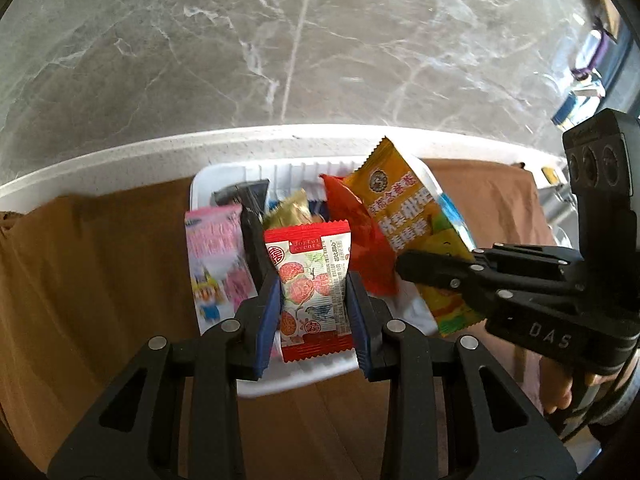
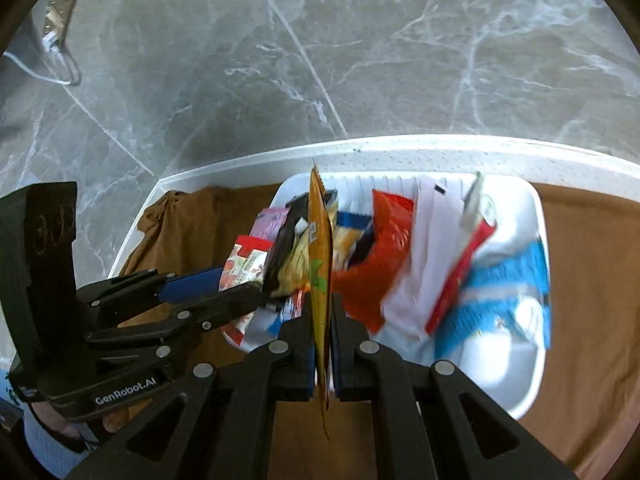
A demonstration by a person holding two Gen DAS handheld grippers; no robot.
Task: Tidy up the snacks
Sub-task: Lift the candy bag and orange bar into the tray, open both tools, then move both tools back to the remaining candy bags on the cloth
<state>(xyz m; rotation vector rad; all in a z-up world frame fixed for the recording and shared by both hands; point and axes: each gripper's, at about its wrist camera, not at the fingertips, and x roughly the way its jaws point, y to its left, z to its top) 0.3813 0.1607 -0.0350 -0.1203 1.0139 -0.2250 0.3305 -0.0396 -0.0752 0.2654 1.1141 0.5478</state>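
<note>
My left gripper is shut on a red-and-white snack packet, held upright over a white basket. In the right wrist view the left gripper comes in from the left with that packet. My right gripper is shut on an orange-yellow packet, seen edge-on above the basket. The left wrist view shows the right gripper at the right, clamped on the orange-yellow packet. In the basket lie a pink packet, a red-orange one and a blue-and-white one.
The basket stands on a brown cloth over a table with a white edge. Grey marble floor lies beyond. A person's fingers hold the right gripper's handle. A power strip lies on the floor at the far left.
</note>
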